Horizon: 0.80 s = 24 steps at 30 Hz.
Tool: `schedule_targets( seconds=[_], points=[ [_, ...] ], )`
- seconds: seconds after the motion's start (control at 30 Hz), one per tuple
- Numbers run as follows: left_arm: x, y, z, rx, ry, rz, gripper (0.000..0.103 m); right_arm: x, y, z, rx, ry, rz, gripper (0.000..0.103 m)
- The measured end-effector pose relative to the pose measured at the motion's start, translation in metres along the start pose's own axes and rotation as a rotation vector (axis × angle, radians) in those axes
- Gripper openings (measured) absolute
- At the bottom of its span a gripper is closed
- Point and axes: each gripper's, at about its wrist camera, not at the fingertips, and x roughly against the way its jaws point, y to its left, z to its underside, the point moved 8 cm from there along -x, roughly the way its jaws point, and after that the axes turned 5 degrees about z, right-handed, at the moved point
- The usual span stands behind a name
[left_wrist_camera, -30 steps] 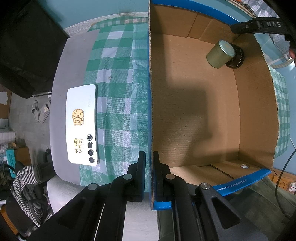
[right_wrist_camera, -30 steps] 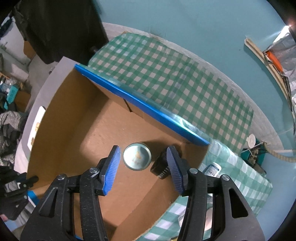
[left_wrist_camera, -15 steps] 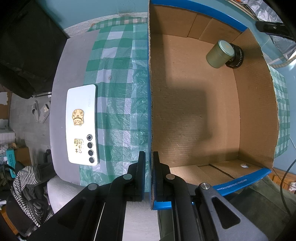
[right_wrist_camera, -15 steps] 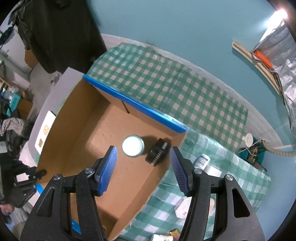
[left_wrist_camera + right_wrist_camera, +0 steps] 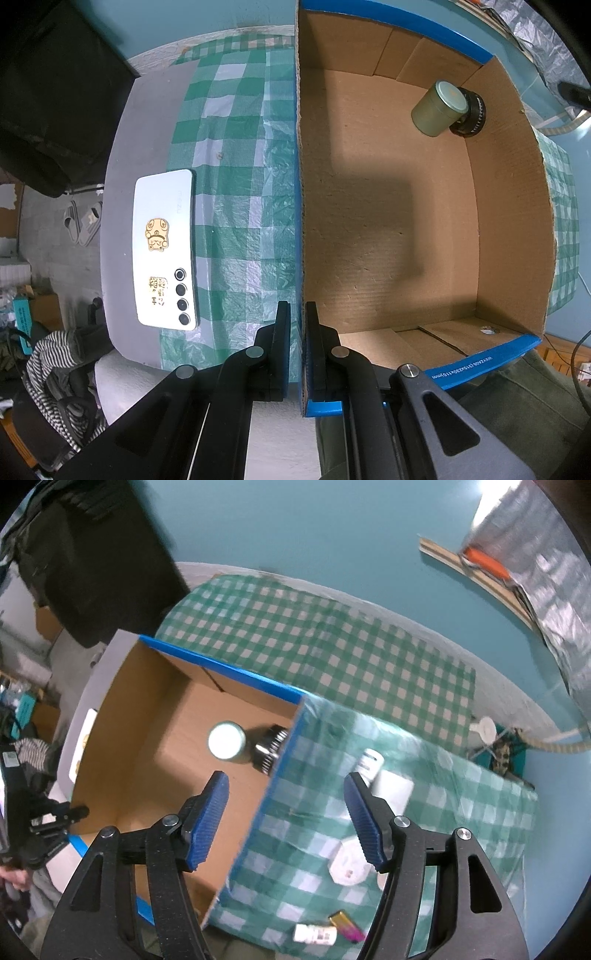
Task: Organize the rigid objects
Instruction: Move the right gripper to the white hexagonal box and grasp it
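Over box edge: right gripper point(image 5: 286, 818) empty, jaws just widening; tin point(image 5: 226, 740) inside box point(image 5: 122, 738) beyond.

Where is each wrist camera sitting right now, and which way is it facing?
Left wrist: on the left gripper, looking straight down at the cardboard box wall it is shut on and a phone.
Right wrist: on the right gripper, jaws just opening with nothing between them, looking steeply down over the box's corner and loose containers on the checked cloth.
Shared: the box, green tin, black round part.
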Motion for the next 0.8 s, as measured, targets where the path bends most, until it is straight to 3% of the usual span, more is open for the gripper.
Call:
schedule_targets(
  seconds=[0.4,0.8],
  points=[
    [0.001,0.002,-0.001,-0.003,0.001,-0.004,0.007,-0.020,-0.058,0.051,-0.146,0.084,0.021,0.067],
    [0.003,0.002,0.000,-0.003,0.000,-0.007,0.007,-0.064,-0.080,0.097,-0.233,0.149,0.022,0.068]
  ],
)
